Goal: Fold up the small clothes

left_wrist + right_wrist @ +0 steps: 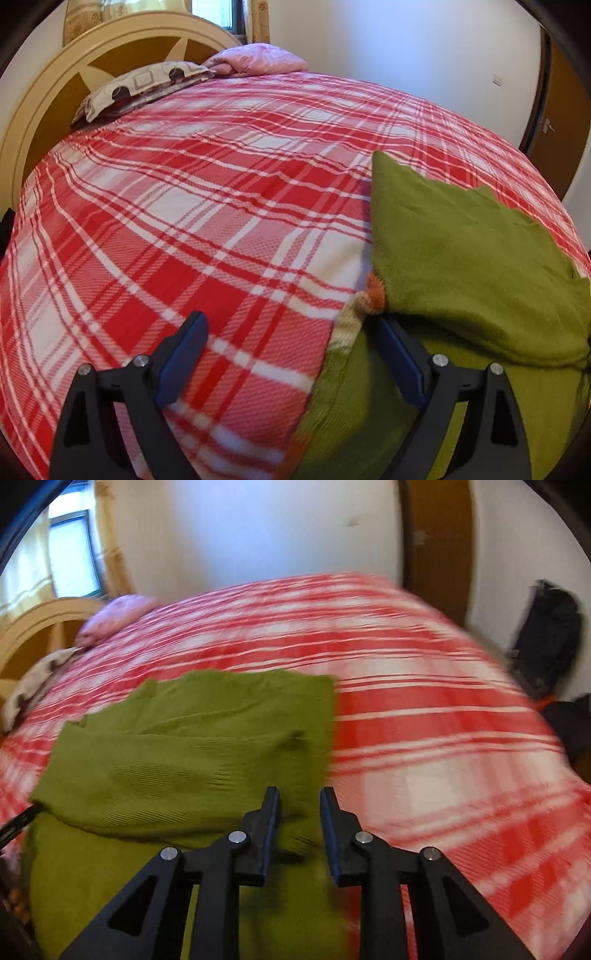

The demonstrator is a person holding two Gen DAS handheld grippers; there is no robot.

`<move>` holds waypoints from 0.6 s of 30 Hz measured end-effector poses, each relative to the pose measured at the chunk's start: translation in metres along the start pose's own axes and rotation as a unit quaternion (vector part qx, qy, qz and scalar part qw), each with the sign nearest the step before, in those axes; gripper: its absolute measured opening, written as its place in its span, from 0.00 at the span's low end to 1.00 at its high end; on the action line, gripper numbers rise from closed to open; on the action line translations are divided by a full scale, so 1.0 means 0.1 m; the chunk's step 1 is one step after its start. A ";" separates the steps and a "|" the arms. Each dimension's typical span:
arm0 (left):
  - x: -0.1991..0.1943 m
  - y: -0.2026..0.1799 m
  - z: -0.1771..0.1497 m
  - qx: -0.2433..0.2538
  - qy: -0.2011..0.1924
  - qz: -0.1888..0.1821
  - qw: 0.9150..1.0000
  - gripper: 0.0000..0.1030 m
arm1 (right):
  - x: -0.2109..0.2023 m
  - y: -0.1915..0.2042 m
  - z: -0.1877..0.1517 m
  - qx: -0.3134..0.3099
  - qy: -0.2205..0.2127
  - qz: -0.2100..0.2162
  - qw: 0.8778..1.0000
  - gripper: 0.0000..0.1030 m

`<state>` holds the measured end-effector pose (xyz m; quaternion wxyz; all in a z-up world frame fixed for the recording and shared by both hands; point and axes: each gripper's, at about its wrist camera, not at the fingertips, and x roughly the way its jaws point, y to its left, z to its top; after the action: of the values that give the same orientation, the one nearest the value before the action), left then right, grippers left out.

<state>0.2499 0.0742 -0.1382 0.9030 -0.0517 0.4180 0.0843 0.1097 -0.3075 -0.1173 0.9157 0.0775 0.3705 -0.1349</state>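
Garment: the olive-green knitted fleece top (192, 746) lies on the red-and-white plaid bedspread (184, 221), at the near edge of the bed on your side. One part is already doubled over the rest, so a raised folded layer sits on a flat lower layer.

Trim: an orange-and-cream striped cuff or hem (371, 295) peeks out at the left edge of the fold, just beside your left tool.

Left gripper (291, 328): jaws wide apart, nothing between them. One blue-padded finger (184, 362) is over bare bedspread, the other is at the garment's left edge under the folded flap. Whether it touches cloth, you cannot tell.

Right gripper (299, 797): jaws parted narrowly, a gap showing, no cloth pinched. It hovers over the garment's right-hand edge. This view is motion-blurred, so fine contact is unclear.

Step in hand: likely between folds, with one fold laid and both tools free to take a fresh hold.

Next move calls for: closing each tool on a near corner or edge of the doubled cloth, catching both layers, then carrying them evenly toward the far edge.

Risk: soft knit may slip or drag the lower layer askew.

Surroundings: patterned pillow (144, 88) and pink quilted cushion (258, 59) at the headboard, well apart from the work.
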 end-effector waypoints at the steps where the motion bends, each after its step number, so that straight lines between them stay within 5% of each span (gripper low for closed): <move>1: -0.03 0.02 -0.01 0.007 -0.005 0.003 1.000 0.91 | -0.11 -0.04 -0.01 0.001 -0.013 -0.036 0.999 0.23; 4: -0.20 0.10 -0.01 0.017 -0.034 0.018 0.999 0.91 | -0.38 -0.09 0.02 0.013 -0.061 -0.045 0.997 0.23; 10: -0.43 -0.12 0.35 0.028 -0.092 0.012 0.995 0.91 | -0.23 0.42 0.20 -0.047 -0.052 0.083 0.994 0.23; 18: 0.02 -0.74 0.56 0.062 -0.065 0.045 0.995 0.91 | 0.39 0.43 0.09 -0.025 0.022 0.066 0.997 0.23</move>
<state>0.3077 0.0111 -0.1019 0.9249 0.0292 0.3651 0.1022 0.1556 -0.2765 -0.1365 0.9159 0.0816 0.3879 -0.0634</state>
